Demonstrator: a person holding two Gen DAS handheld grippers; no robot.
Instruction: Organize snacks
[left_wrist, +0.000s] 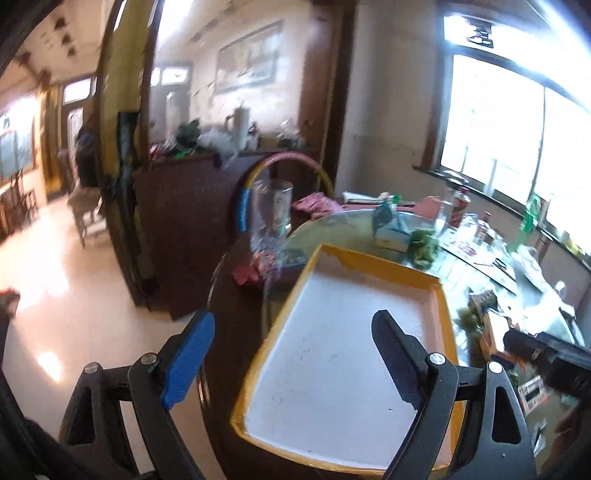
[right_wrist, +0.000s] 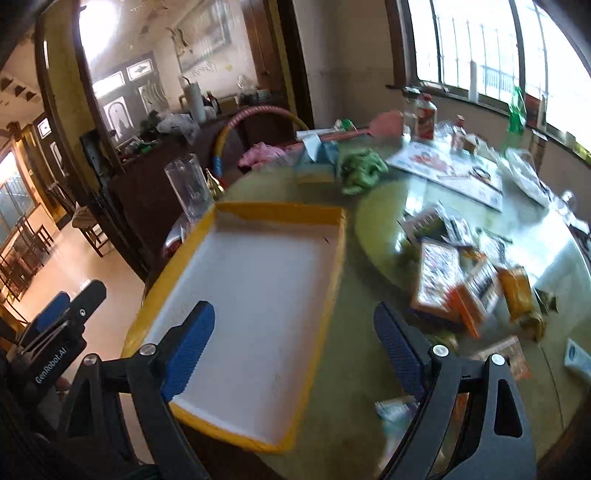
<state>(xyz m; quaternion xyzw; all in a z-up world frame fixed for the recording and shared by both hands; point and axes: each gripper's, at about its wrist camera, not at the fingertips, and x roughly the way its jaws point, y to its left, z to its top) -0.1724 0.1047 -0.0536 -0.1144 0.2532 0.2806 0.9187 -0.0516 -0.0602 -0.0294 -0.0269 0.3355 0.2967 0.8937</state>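
Note:
A shallow box (left_wrist: 332, 369) (right_wrist: 251, 288) with a white floor and yellow rim lies on the round table, with nothing in it. My left gripper (left_wrist: 295, 354) hovers open over its near left edge. My right gripper (right_wrist: 295, 347) hangs open above the box's near right rim. Right of the box lies a heap of snack packets (right_wrist: 465, 273): an orange-edged flat pack, orange bags and dark foil packs. More packets (right_wrist: 506, 354) lie near the table's front. In the right wrist view the left gripper (right_wrist: 59, 317) shows at the far left.
A tall clear glass (left_wrist: 273, 210) (right_wrist: 188, 188) stands just beyond the box's far left corner. Green crumpled wrap (right_wrist: 360, 168), a tissue pack (right_wrist: 317, 151), bottles (right_wrist: 424, 116) and papers crowd the far table. The table edge drops to the floor on the left.

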